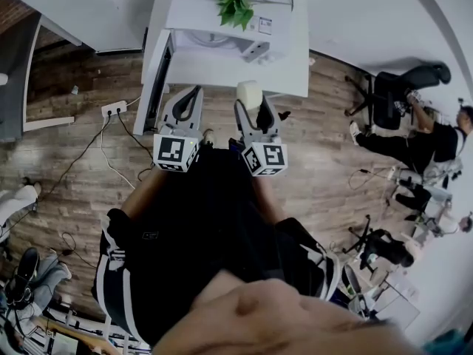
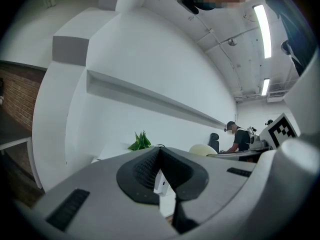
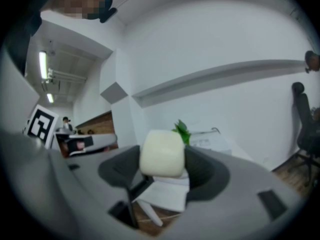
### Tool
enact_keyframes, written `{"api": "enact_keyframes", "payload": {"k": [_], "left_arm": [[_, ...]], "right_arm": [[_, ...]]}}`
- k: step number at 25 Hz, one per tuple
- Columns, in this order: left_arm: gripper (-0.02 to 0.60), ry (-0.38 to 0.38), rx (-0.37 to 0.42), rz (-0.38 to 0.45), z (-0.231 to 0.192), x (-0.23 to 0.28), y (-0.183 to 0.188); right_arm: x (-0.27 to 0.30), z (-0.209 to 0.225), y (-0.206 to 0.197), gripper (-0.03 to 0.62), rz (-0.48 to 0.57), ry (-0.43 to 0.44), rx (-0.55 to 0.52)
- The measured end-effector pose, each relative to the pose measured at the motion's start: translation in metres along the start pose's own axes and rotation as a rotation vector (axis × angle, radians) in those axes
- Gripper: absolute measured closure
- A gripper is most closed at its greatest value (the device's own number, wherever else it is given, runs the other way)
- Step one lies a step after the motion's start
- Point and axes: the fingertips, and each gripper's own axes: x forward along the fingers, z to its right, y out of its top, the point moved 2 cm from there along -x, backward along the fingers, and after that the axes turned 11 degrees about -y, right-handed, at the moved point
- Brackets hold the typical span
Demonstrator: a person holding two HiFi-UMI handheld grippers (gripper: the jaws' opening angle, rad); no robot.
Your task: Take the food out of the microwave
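The food [image 1: 249, 93] is a pale cream, rounded block, and my right gripper [image 1: 250, 98] is shut on it, a little in front of the white microwave [image 1: 222, 41]. The microwave sits on a white table [image 1: 295, 72] with its door [image 1: 154, 72] swung open to the left. In the right gripper view the food [image 3: 161, 153] fills the space between the dark pads. My left gripper [image 1: 191, 95] hangs beside the right one, shut and holding nothing. In the left gripper view its pads [image 2: 145, 171] nearly meet, and the food [image 2: 202, 149] shows to the right.
A green plant [image 1: 235, 2] stands on top of the microwave. A power strip [image 1: 113, 108] and cables lie on the wooden floor at left. A black office chair [image 1: 390, 95] and a seated person [image 1: 436, 135] are at right. Someone's legs [image 1: 18, 198] show at far left.
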Motion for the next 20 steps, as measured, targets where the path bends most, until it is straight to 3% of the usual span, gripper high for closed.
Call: {"api": "enact_keyframes", "payload": {"k": [20], "left_arm": [[0.551,-0.002,0.0,-0.007,0.0025,-0.0032,0.0003]], "right_arm": [[-0.0019,-0.0076,0.0035,0.299,0.007,0.024,0.004]]}}
